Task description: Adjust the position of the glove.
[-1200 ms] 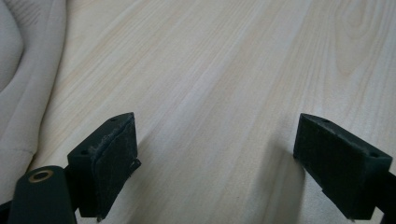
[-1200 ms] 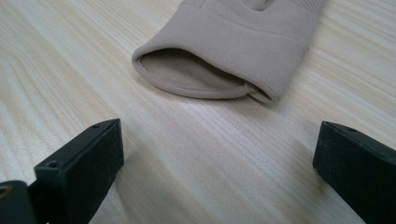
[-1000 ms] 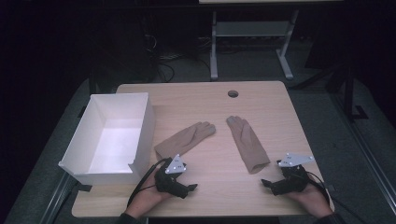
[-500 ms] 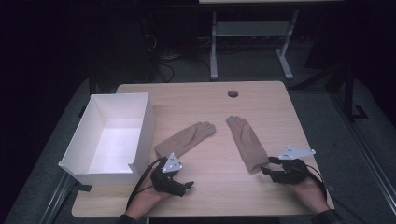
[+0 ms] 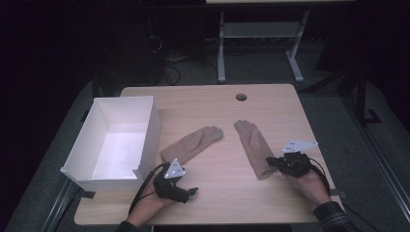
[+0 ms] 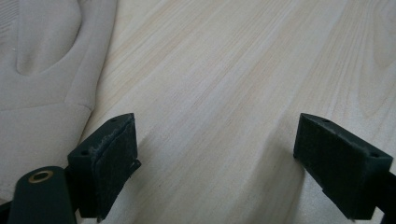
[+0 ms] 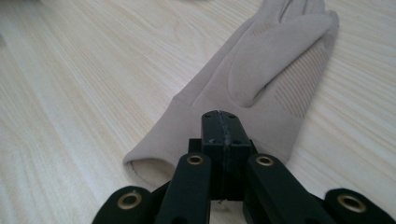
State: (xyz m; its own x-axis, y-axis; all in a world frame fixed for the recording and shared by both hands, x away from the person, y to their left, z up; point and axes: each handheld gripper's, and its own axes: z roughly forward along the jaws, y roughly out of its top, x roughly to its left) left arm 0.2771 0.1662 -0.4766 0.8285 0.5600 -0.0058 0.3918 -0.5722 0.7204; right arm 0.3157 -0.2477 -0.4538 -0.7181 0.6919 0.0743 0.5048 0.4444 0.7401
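High view. Two beige gloves lie flat on the wooden table (image 5: 212, 104), fingers pointing away from me. The right glove (image 5: 254, 147) runs toward my right gripper (image 5: 276, 163), whose tips sit at the glove's cuff, the end nearest me. My right hand (image 5: 309, 183) is behind it at the table's near right edge. The left glove (image 5: 191, 145) lies angled, its cuff toward the white box (image 5: 96, 176) at the table's left. My left gripper (image 5: 189, 191) rests on the table near the front edge, just below that cuff, tips pointing to the right, away from the glove. The gloves are apart from each other, with bare wood between them.

Left gripper view. My jaws stand wide apart with only bare table between them. The left glove (image 6: 44, 74) covers the upper left corner, and its cuff edge comes down beside the left-hand pad (image 6: 114, 161). I cannot tell whether that pad touches the fabric. Nothing is held.

Right gripper view. My jaws have just been closing, and they are now pressed together over the cuff of the right glove (image 7: 261, 79), on the cuff's right part. Whether the pads have pinched fabric I cannot tell: the seam between them looks tight and the cloth lies under the tips. The cuff opening gapes to the left of the jaws. The thumb lies folded across the palm, and the fingers run to the top edge.
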